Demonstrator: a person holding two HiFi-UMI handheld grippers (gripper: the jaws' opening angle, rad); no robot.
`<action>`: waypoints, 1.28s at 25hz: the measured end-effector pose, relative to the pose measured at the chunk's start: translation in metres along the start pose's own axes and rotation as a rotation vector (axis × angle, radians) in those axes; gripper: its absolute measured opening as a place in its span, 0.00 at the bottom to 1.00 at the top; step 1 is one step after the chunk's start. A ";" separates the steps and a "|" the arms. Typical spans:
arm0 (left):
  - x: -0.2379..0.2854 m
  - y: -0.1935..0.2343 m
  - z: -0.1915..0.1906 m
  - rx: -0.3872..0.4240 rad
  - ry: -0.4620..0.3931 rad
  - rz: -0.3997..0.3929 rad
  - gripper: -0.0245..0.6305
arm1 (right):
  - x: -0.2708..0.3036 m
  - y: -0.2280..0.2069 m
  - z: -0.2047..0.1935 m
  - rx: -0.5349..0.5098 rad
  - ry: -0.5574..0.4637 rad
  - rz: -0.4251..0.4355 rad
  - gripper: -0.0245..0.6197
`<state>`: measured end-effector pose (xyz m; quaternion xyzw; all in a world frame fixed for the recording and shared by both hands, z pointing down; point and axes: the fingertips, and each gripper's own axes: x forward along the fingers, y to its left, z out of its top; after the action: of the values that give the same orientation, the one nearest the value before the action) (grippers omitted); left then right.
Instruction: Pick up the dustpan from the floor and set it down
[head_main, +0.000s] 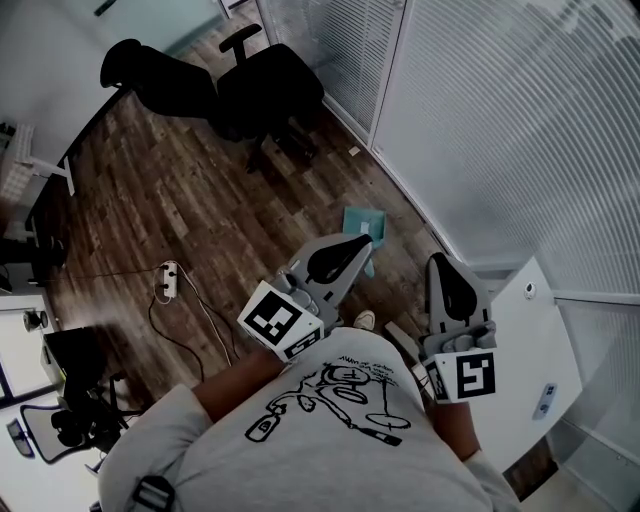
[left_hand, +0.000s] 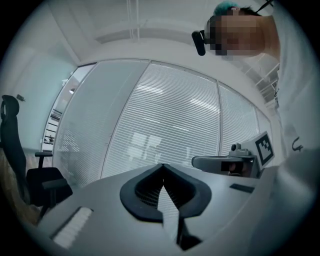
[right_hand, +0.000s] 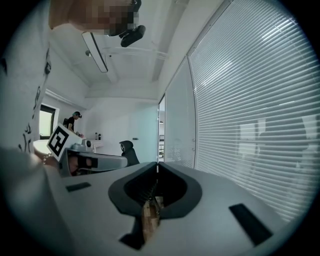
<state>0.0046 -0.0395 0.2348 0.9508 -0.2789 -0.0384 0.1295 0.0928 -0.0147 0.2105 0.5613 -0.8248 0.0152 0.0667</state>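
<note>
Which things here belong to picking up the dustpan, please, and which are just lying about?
Job in hand: teal dustpan; left gripper and right gripper, both shut and empty.
Lying about: black office chairs; power strip.

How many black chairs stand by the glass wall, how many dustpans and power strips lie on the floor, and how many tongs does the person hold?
Black chairs: 2
Dustpan: 1
Power strip: 1
Tongs: 2
Total: 6
</note>
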 end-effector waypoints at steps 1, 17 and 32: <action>0.003 -0.002 -0.002 0.002 0.001 -0.001 0.04 | -0.002 -0.004 -0.002 0.000 0.000 -0.001 0.05; 0.028 0.006 -0.021 -0.003 0.047 0.020 0.04 | 0.009 -0.026 -0.025 0.033 0.030 0.015 0.05; 0.041 0.014 -0.059 -0.035 0.120 0.037 0.04 | 0.012 -0.035 -0.069 0.067 0.122 0.033 0.05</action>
<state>0.0404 -0.0598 0.2954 0.9436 -0.2875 0.0164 0.1634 0.1275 -0.0323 0.2787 0.5477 -0.8272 0.0780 0.0980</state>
